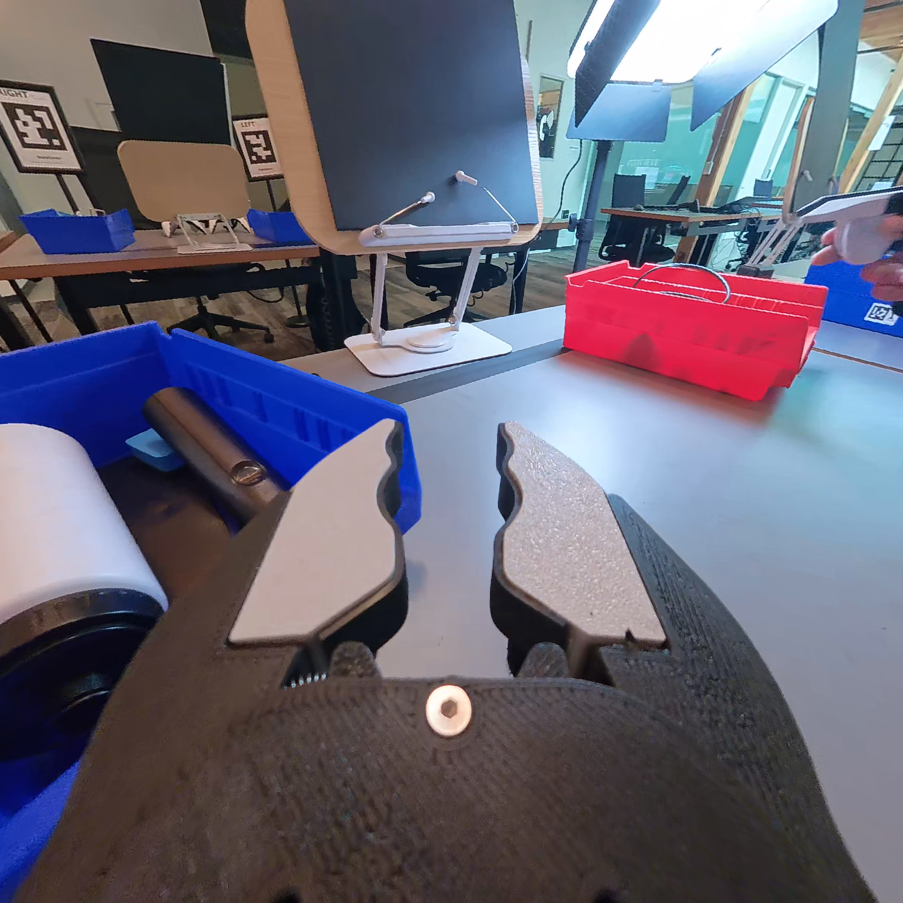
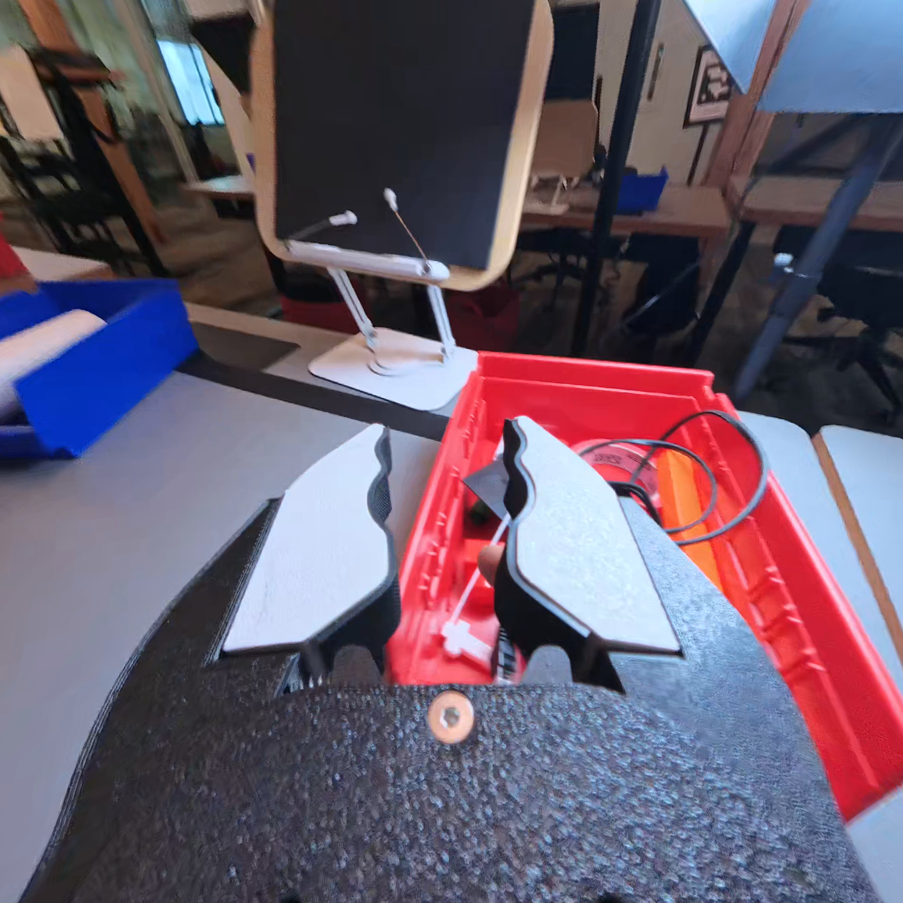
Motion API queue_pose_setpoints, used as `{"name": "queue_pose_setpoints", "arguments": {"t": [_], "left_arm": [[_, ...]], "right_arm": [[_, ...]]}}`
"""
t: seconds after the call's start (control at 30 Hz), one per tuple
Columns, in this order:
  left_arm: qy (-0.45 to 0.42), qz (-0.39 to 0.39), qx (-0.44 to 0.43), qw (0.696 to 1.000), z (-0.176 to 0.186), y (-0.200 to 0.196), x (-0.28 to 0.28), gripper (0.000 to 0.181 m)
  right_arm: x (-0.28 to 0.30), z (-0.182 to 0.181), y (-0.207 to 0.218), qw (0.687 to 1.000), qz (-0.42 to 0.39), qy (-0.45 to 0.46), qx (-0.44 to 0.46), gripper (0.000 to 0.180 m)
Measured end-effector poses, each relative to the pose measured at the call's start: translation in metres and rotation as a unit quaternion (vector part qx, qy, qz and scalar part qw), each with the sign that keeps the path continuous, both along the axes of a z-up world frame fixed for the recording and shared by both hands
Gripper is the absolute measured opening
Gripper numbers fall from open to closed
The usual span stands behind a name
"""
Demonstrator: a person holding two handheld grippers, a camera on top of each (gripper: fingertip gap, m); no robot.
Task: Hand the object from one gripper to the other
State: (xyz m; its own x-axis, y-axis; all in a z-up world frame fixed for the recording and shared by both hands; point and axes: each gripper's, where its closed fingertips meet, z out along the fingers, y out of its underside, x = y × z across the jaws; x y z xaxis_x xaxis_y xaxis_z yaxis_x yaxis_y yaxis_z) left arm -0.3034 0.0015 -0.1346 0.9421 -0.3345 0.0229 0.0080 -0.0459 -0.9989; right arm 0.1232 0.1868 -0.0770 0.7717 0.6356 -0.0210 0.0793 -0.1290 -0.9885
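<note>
My left gripper (image 1: 447, 432) is open and empty, low over the grey table beside the right wall of a blue bin (image 1: 293, 415). That bin holds a white roll (image 1: 53, 518), a dark metal cylinder (image 1: 205, 449) and a light blue piece (image 1: 151, 449). My right gripper (image 2: 444, 432) is open and empty, over the left wall of a red bin (image 2: 611, 396). The red bin holds a black cable loop (image 2: 733, 469), a red round object (image 2: 620, 459), an orange piece (image 2: 684, 498), a white zip tie (image 2: 469, 630) and a small black piece (image 2: 488, 483). The right gripper also shows far right in the left wrist view (image 1: 860, 215).
A board on a white stand (image 1: 425, 342) stands at the table's far edge between the bins; it also shows in the right wrist view (image 2: 391, 361). The red bin (image 1: 684, 332) sits right of it. Another table with blue bins (image 1: 78, 229) is behind. A light panel (image 1: 684, 44) hangs above.
</note>
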Motion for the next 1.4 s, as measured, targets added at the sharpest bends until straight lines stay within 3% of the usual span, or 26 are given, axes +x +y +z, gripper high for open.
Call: {"name": "queue_pose_setpoints", "arguments": {"t": [0.1,0.27,0.53,0.73,0.9,1.17,1.4], "left_arm": [[0.008,0.021,-0.002,1.0,0.003,0.0,-0.011,0.035],[0.021,0.07,-0.013,0.997,0.026,-0.005,-0.05,0.034],[0.052,0.094,-0.141,0.984,0.032,0.042,-0.092,0.035],[0.003,0.1,-0.273,0.957,-0.013,0.112,-0.093,0.038],[0.0,0.158,-0.365,0.917,-0.063,0.148,-0.107,0.042],[-0.002,0.207,-0.454,0.867,-0.109,0.16,-0.12,0.049],[0.026,0.215,-0.473,0.854,-0.113,0.159,-0.123,0.051]], "right_arm": [[-0.027,0.003,-0.034,0.999,0.022,0.032,0.038,0.039],[-0.074,-0.034,-0.077,0.996,0.079,0.02,0.032,0.038],[-0.095,-0.058,-0.086,0.993,0.106,0.024,0.039,0.034],[-0.097,-0.082,-0.089,0.992,0.12,0.018,0.026,0.033],[-0.1,-0.083,-0.095,0.991,0.127,0.013,0.035,0.031],[-0.104,-0.087,-0.1,0.99,0.141,0.007,0.029,0.029],[-0.103,-0.087,-0.098,0.99,0.141,0.017,0.022,0.026]]}}
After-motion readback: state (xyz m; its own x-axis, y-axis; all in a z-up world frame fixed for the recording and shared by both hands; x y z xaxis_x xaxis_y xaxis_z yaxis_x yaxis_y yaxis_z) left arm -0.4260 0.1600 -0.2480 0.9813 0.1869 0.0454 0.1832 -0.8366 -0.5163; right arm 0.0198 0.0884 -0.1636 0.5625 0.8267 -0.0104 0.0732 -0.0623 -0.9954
